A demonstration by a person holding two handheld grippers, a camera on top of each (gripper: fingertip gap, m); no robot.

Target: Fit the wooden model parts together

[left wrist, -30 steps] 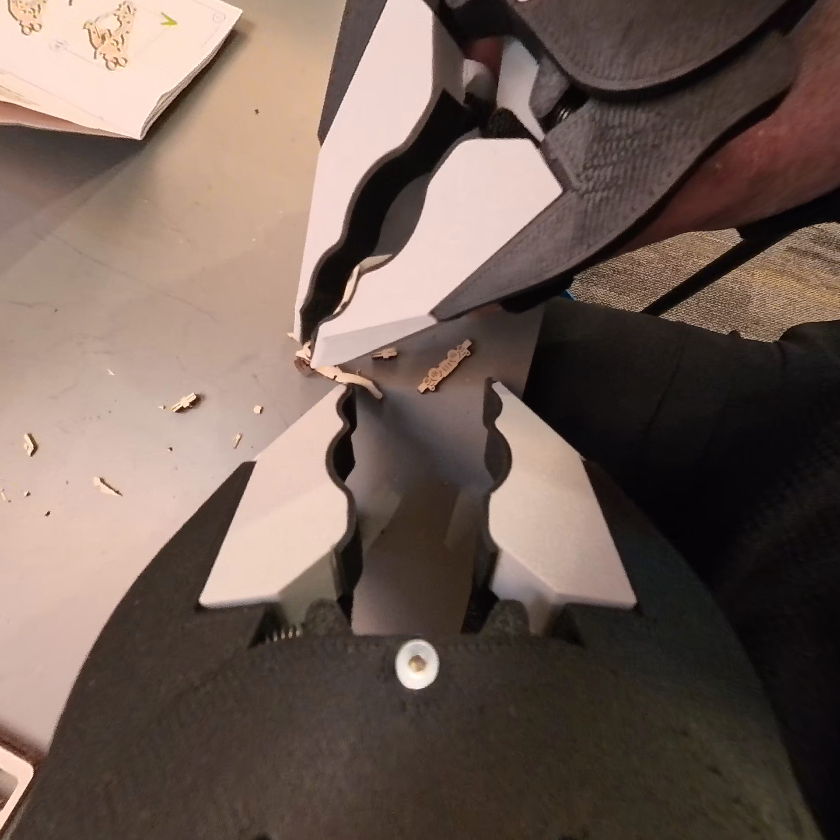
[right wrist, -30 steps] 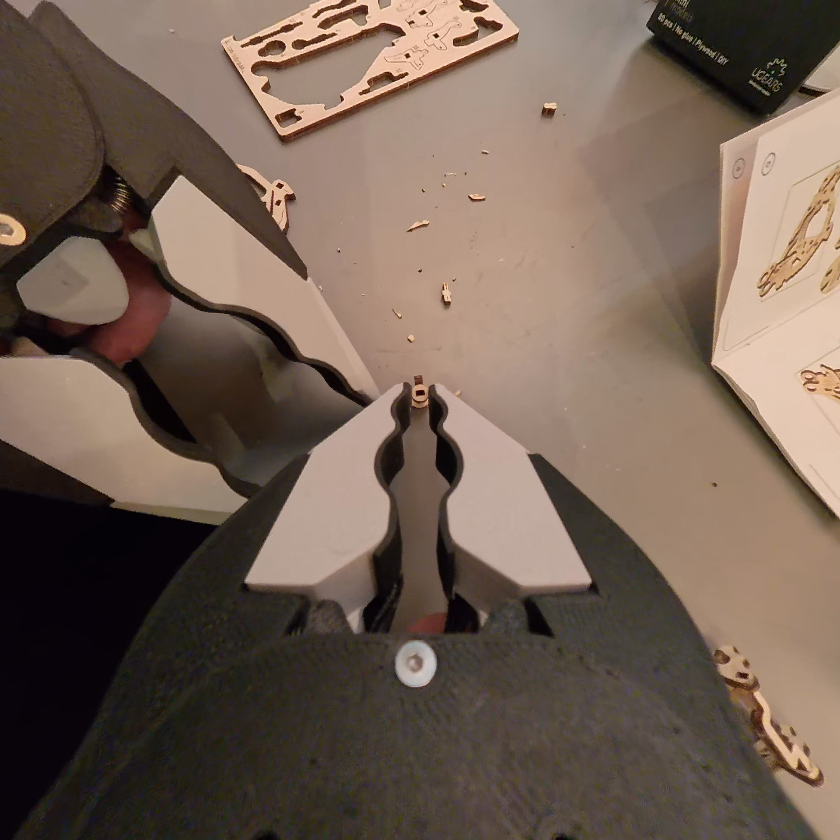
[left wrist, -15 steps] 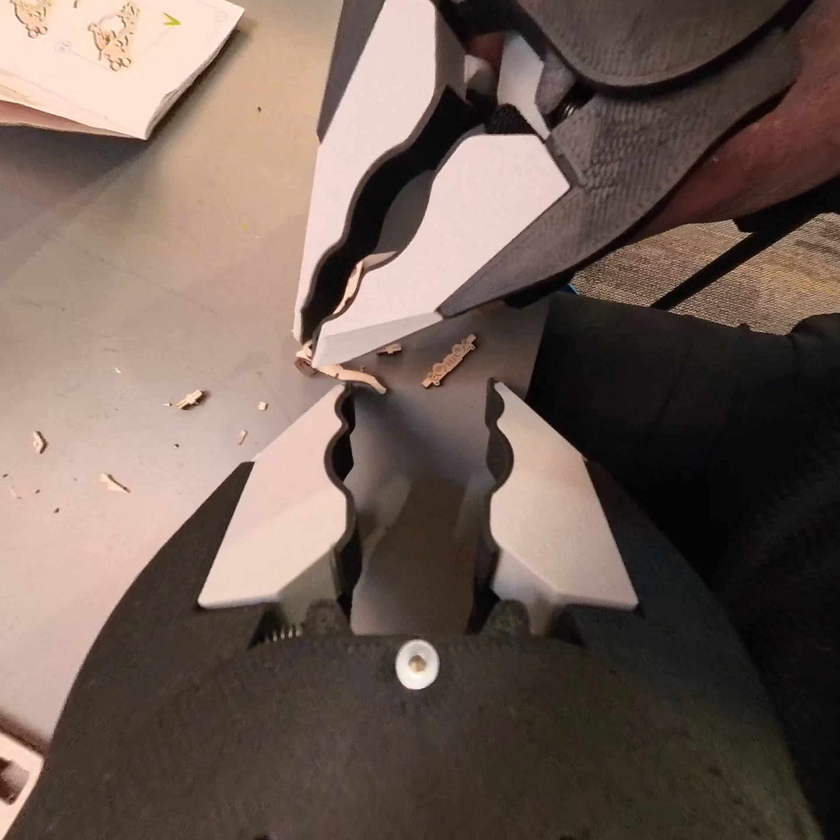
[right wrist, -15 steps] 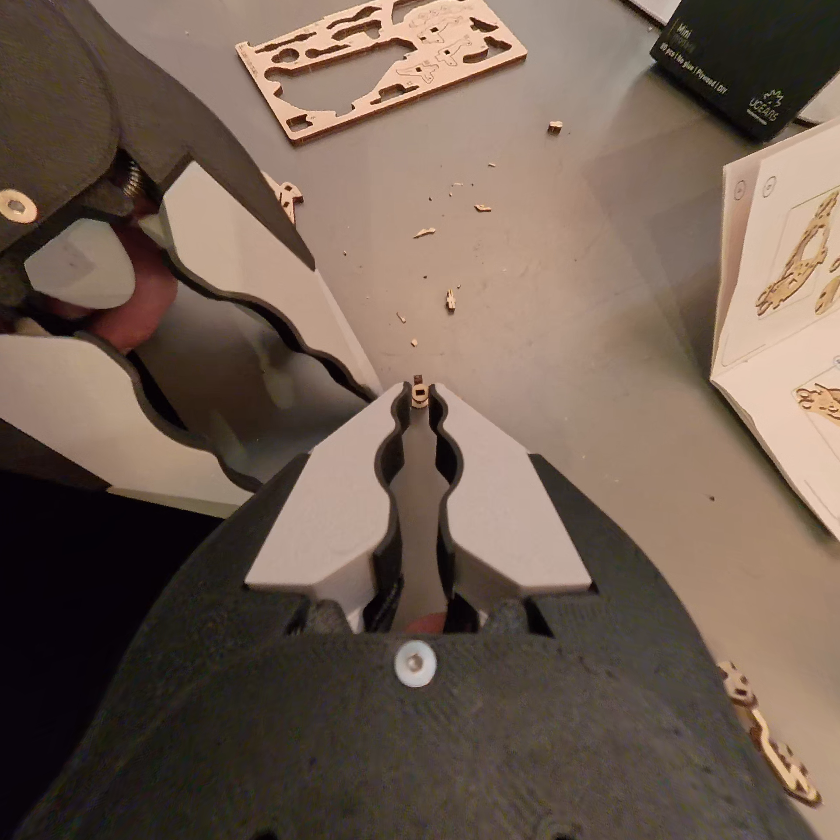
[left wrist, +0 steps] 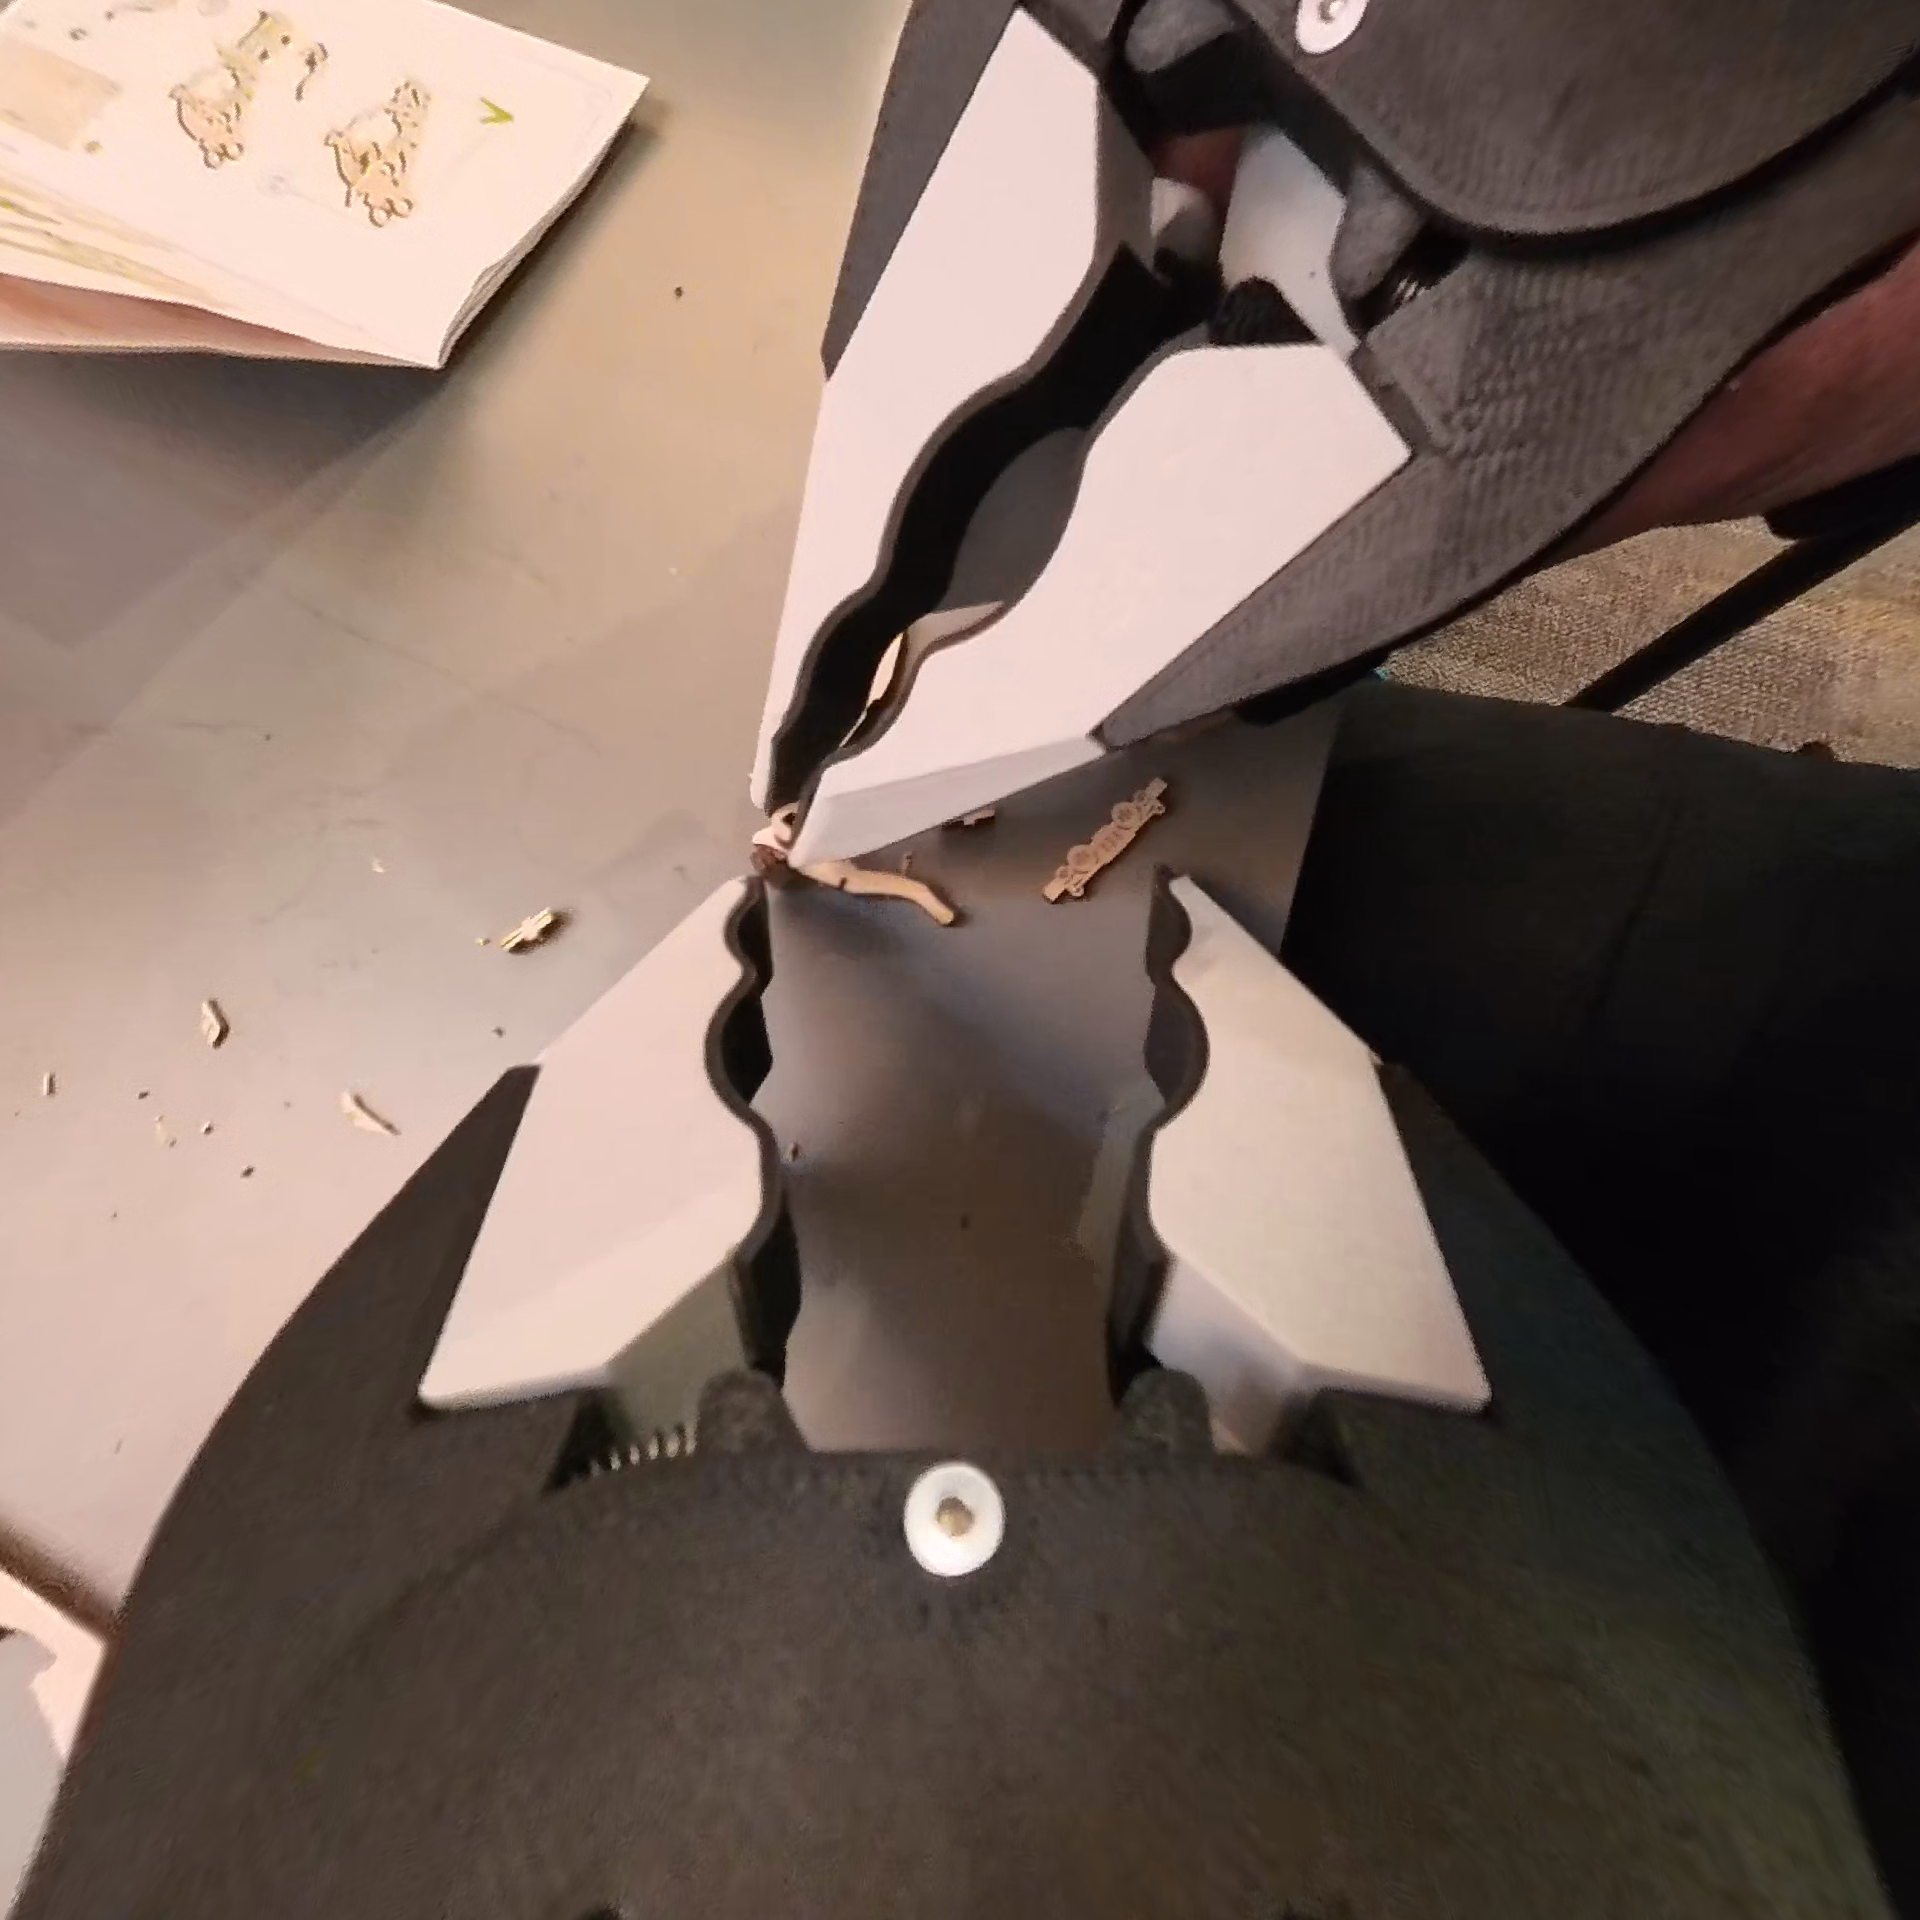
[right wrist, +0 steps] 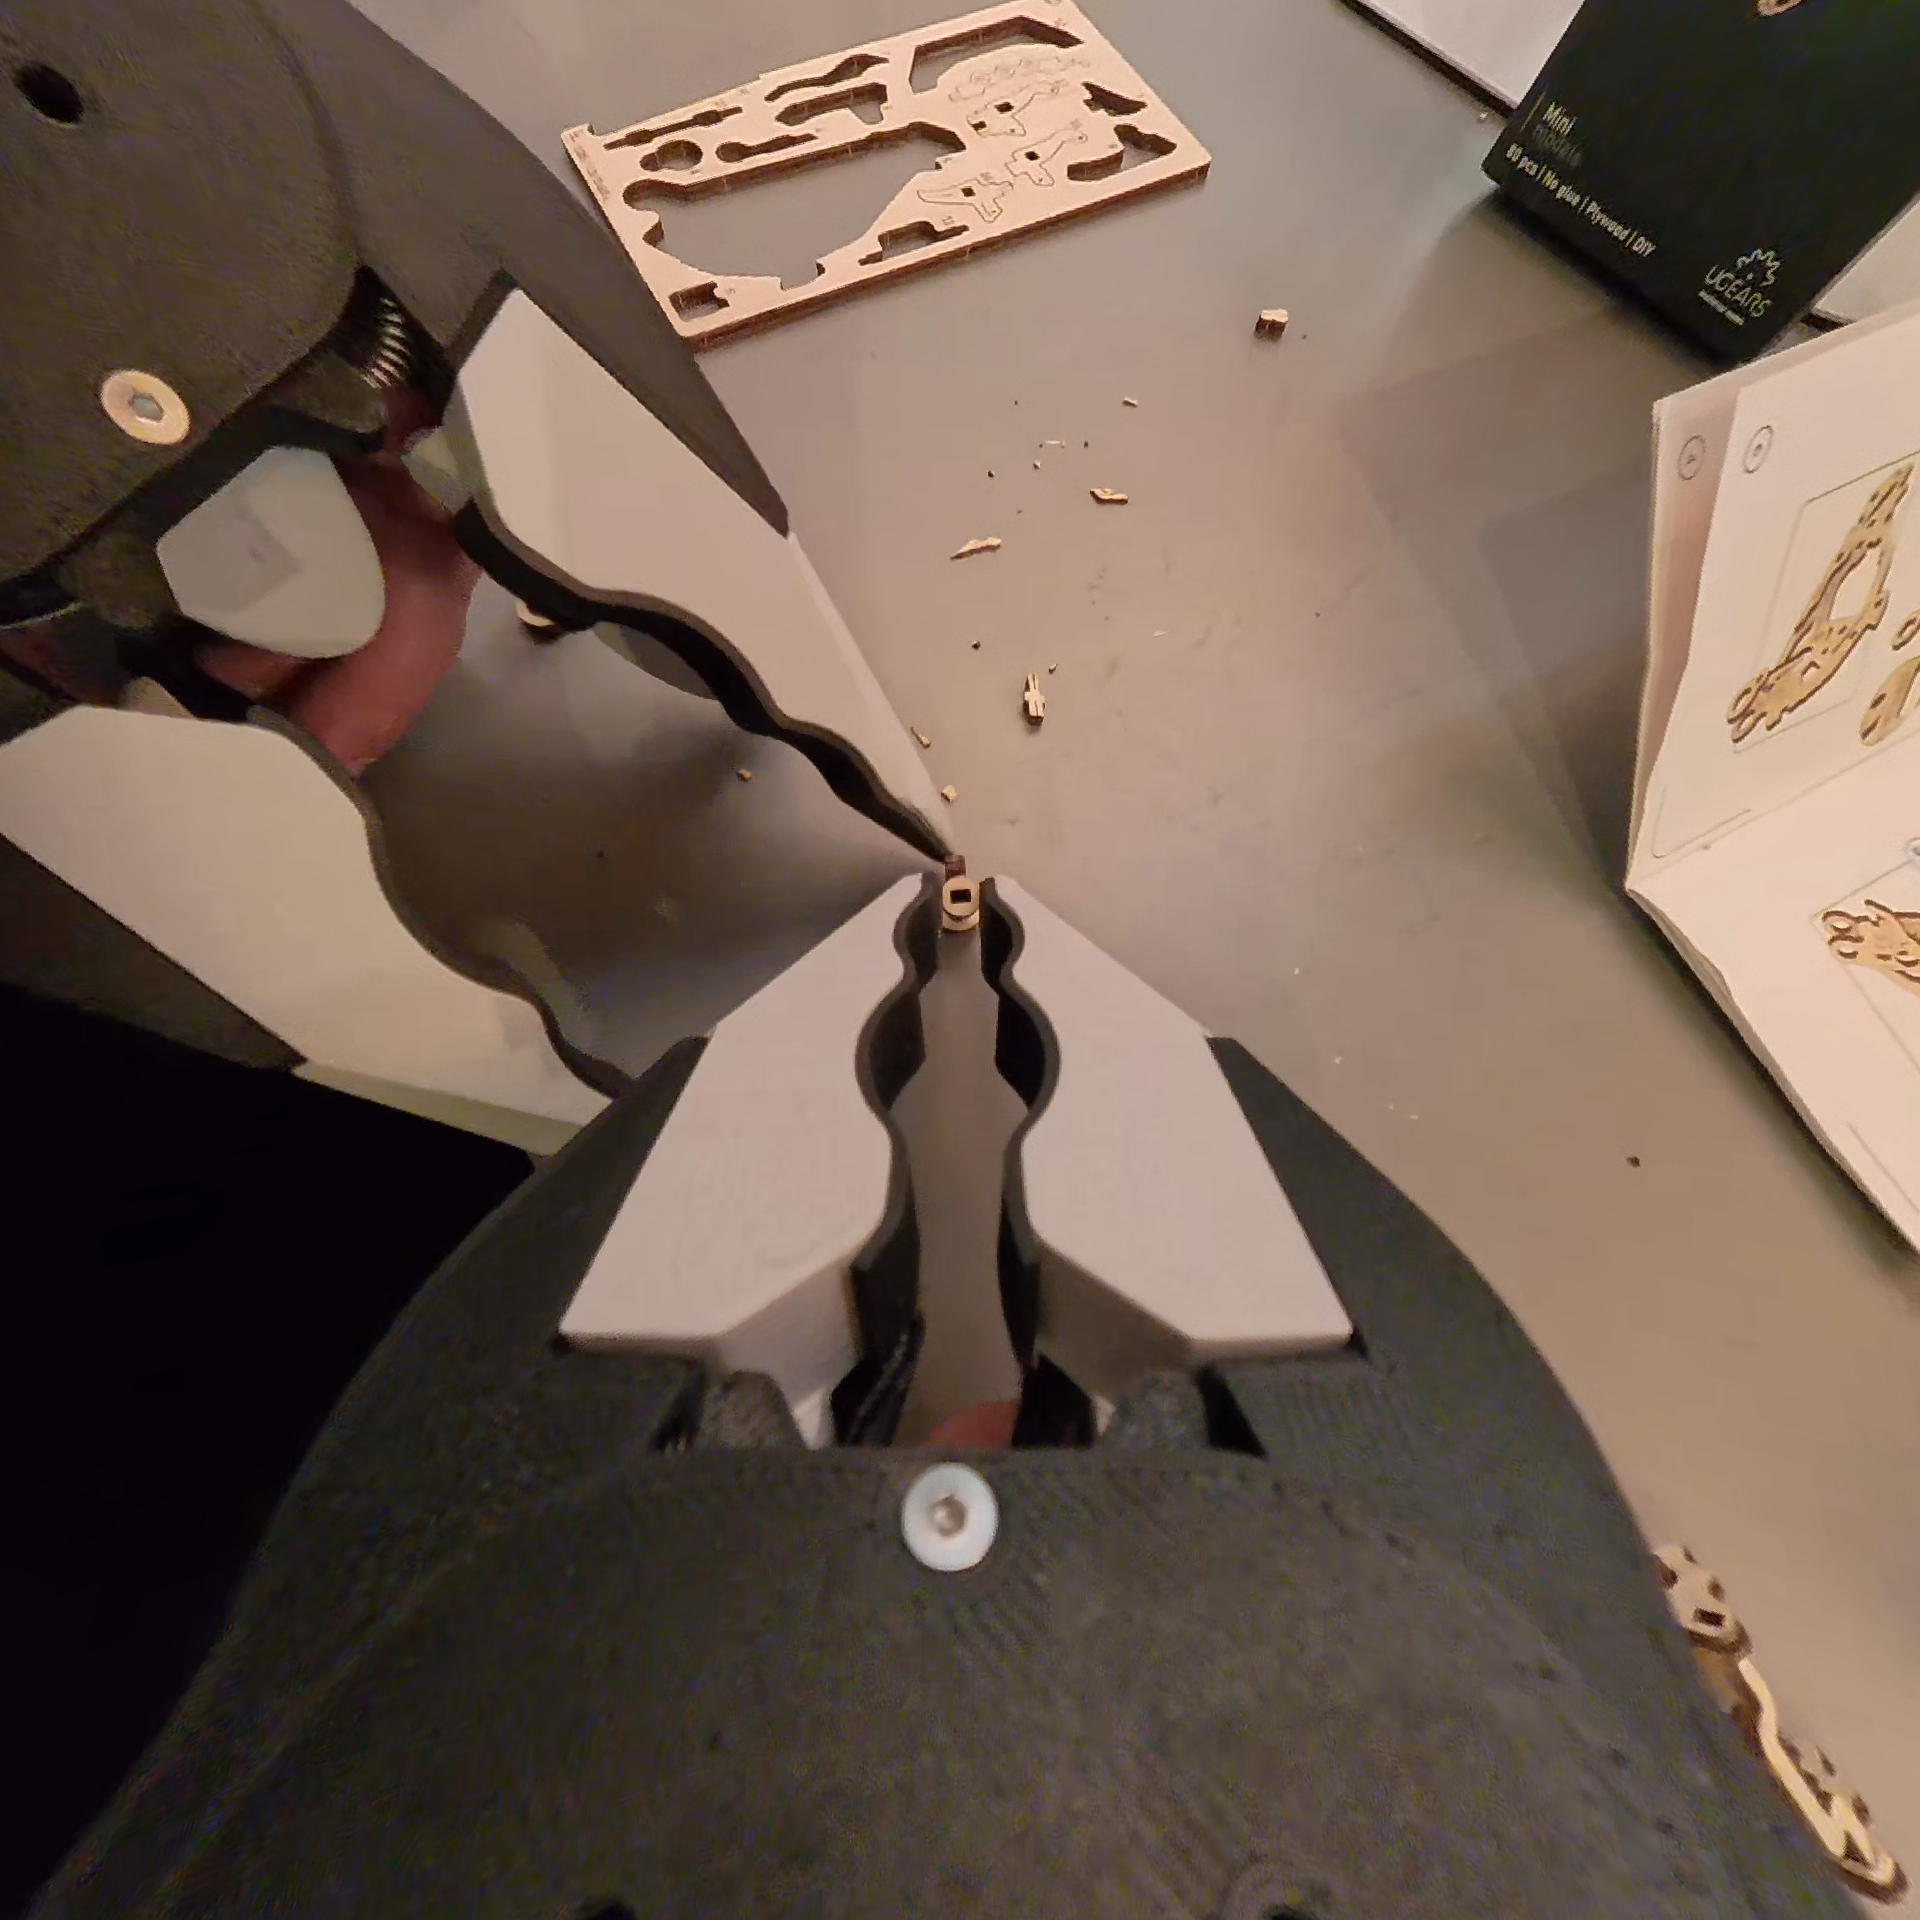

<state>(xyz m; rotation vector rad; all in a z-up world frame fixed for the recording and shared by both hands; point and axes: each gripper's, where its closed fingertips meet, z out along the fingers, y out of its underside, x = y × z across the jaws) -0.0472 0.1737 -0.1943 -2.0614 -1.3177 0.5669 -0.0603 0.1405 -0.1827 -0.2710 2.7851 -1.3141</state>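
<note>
- Right gripper (right wrist: 958, 894): grey fingers nearly together, pinching a small pale wooden ring-shaped model part with a square hole (right wrist: 958, 902) at the very tips. Judged held out at the tip so the hole stays reachable.
- Left gripper (left wrist: 961, 894): grey fingers spread wide with only bare table between them; one fingertip (right wrist: 928, 831) sits beside a tiny dark wooden peg (right wrist: 953, 861) at the ring. Contact cannot be told.
- Curved flat pale wooden piece (left wrist: 883, 881): seen from the left wrist camera under the right gripper's tips, next to the pinched part; whether joined to it cannot be told.
- Grey table (right wrist: 1299, 727): scattered with wood chips, evidently the working surface.
- Punched-out plywood sheet (right wrist: 883, 156): far side, well apart.
- Open white instruction booklet (right wrist: 1787, 727): right side, likely kept for reference.
- Black box (right wrist: 1704, 156): far right corner.
- Loose openwork wooden strip (left wrist: 1107, 854): near the table edge.
</note>
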